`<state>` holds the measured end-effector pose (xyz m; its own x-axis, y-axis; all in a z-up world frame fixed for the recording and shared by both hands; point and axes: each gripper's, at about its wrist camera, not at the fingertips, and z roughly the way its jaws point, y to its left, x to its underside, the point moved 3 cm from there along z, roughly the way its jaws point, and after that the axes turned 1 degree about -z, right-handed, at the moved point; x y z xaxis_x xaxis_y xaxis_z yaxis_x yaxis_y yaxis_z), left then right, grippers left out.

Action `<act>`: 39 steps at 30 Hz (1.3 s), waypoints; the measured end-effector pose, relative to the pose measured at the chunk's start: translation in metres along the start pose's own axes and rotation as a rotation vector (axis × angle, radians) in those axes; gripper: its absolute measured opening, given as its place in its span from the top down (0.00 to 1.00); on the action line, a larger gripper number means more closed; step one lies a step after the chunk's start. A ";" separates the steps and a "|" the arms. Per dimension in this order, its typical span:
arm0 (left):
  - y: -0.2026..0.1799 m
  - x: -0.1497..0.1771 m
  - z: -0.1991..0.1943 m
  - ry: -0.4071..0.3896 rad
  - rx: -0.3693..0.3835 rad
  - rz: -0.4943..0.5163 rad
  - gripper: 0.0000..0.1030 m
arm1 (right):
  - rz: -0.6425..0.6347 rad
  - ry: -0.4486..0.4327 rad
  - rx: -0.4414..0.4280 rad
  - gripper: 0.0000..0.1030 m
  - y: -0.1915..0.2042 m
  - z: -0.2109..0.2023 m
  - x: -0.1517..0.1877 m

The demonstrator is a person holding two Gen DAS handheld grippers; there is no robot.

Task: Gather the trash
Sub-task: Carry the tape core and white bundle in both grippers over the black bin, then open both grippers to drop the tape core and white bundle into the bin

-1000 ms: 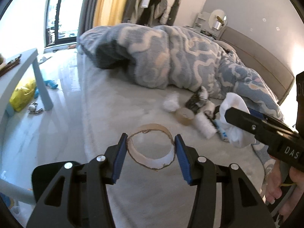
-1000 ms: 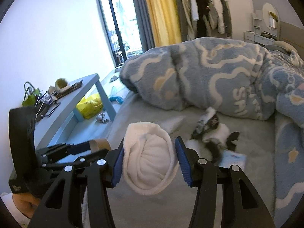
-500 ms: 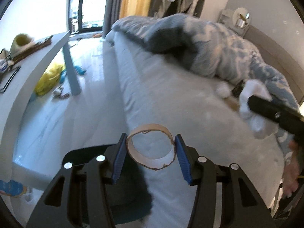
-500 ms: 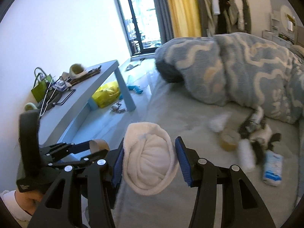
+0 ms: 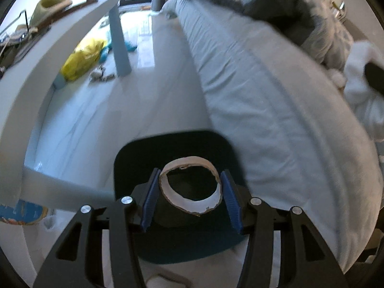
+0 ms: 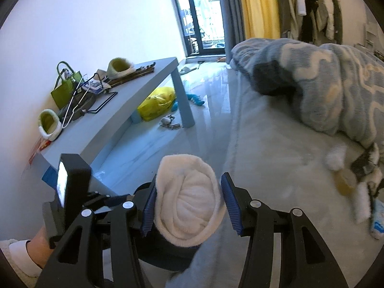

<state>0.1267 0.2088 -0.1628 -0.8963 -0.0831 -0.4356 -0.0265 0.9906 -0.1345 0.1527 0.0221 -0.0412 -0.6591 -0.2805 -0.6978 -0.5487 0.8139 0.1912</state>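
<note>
**Two loads poised at the bin beside the bed**

The cardboard tape ring [image 5: 190,186] sits clamped between the blue pads of the left gripper [image 5: 190,195], directly above the dark bin [image 5: 134,153] on the floor — held there, I judge, so that opening the jaws would drop it straight in. The white rolled sock [image 6: 188,198] fills the right gripper [image 6: 188,200], whose jaws are closed against its sides; it hangs near the left tool and over what looks like the same bin's rim [image 6: 165,261], probably waiting its turn.

More litter lies far right on the bed [image 6: 276,158] — a white tuft [image 6: 334,159], a tape roll [image 6: 345,183] and a blue-white packet [image 6: 378,218] — all smeared by motion blur. The bin's near edge is hidden behind the gripper bodies, and its contents cannot be made out. The grey side table [image 6: 134,100] stands to the left.
</note>
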 end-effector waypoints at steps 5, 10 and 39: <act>0.020 0.017 0.018 0.088 -0.007 -0.012 0.48 | -0.015 0.042 -0.018 0.50 0.020 0.021 0.001; 0.035 0.028 0.029 0.152 0.015 -0.037 0.47 | -0.025 0.079 -0.019 0.50 0.033 0.039 0.005; 0.064 -0.009 -0.096 -0.349 0.037 -0.036 0.43 | -0.013 0.376 0.049 0.50 0.044 0.155 0.067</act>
<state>0.0911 0.2839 -0.0823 -0.6893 -0.1566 -0.7073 -0.0335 0.9822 -0.1849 0.1643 0.1186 -0.1866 -0.8001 -0.4507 -0.3958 -0.5388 0.8300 0.1440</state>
